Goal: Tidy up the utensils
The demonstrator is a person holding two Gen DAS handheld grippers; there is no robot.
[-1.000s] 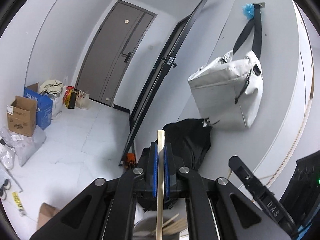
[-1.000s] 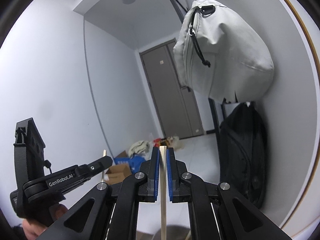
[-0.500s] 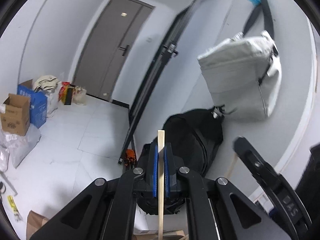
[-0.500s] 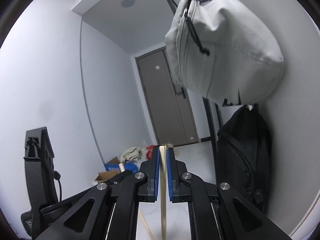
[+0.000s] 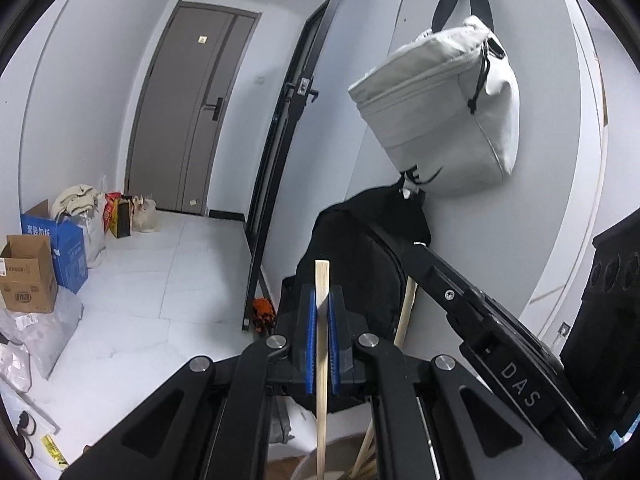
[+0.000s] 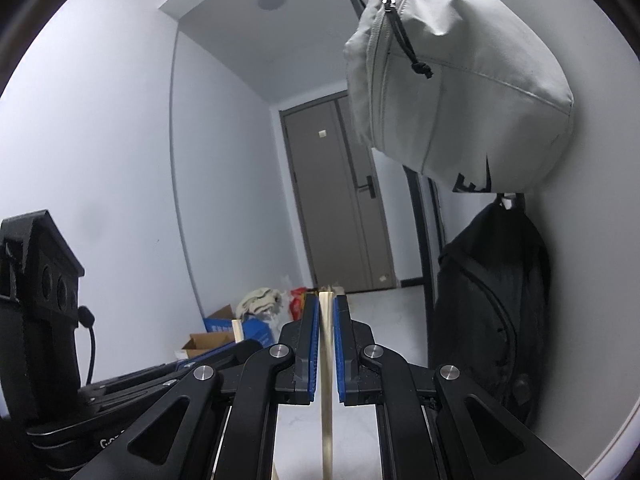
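My left gripper (image 5: 321, 300) is shut on a pale wooden chopstick (image 5: 321, 360) that stands upright between its blue pads, its top just above the fingertips. Below it a round holder's rim (image 5: 304, 470) shows with more chopsticks (image 5: 366, 460) leaning in it. My right gripper (image 6: 327, 308) is shut on another wooden chopstick (image 6: 327, 400), also upright. The right gripper's body (image 5: 500, 360) crosses the lower right of the left wrist view. The left gripper's body (image 6: 132, 384) and its chopstick tip (image 6: 238, 330) show at the lower left of the right wrist view.
A grey bag (image 5: 440, 120) hangs on the white wall above a black backpack (image 5: 360, 264). A grey door (image 5: 188, 112) stands at the far end. Cardboard and blue boxes (image 5: 40, 264) and bags lie on the white tiled floor at the left.
Both grippers stayed shut on their chopsticks. The two grippers have drawn closer together, and the left view has swung so the right gripper fills more of its lower right.
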